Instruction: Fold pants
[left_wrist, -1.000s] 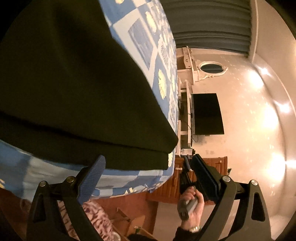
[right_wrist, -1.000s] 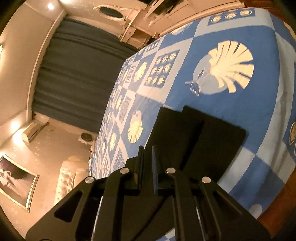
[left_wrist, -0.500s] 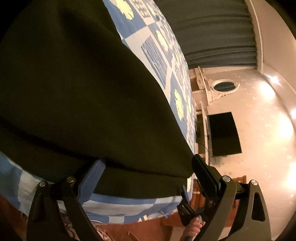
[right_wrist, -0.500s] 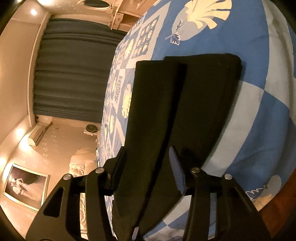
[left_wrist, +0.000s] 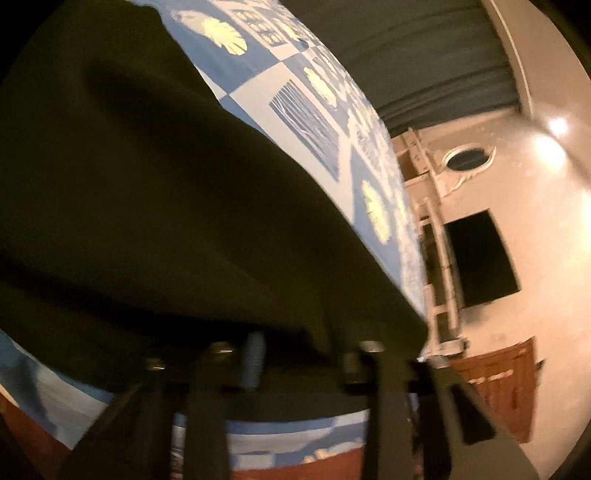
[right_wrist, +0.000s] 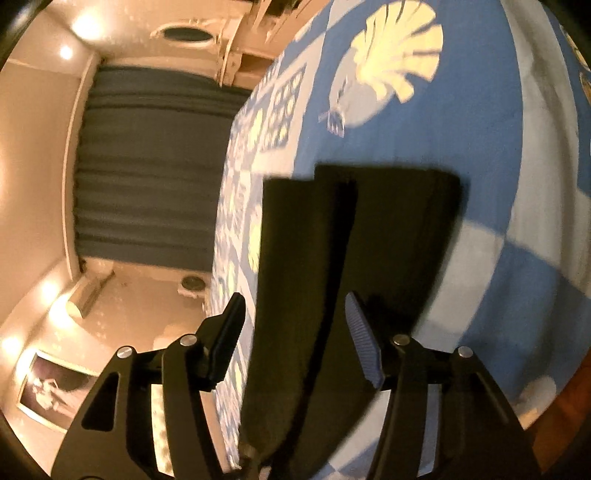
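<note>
The pants (right_wrist: 354, 280) are lying on a bed, folded into a long dark slab of thick, matte cloth with two layered panels showing side by side and squared ends; in the left wrist view the same pants (left_wrist: 155, 206) are filling most of the frame as a smooth, dark olive mass with soft rolling creases. Under them the bedspread (right_wrist: 480, 155) is showing a flat cotton-like weave printed in blue and white squares with cream shell shapes and small grids of ovals; it is draping over the bed's edge. The right gripper (right_wrist: 295, 332) is hovering over the near end of the pants with its fingers (right_wrist: 360, 343) spread wide, one black and one showing a ribbed blue pad, neither touching the cloth as far as can be seen. The left gripper (left_wrist: 295, 354) is blurred; its fingers are drawn narrow at the folded edge of the pants, and they seem to be pinching the hem, though the blur is hiding the contact. Beyond the bed, pleated grey curtains (right_wrist: 147, 177) are hanging; a dark flat screen (left_wrist: 480, 258) is sitting on a pale wall; no writing is legible.
</note>
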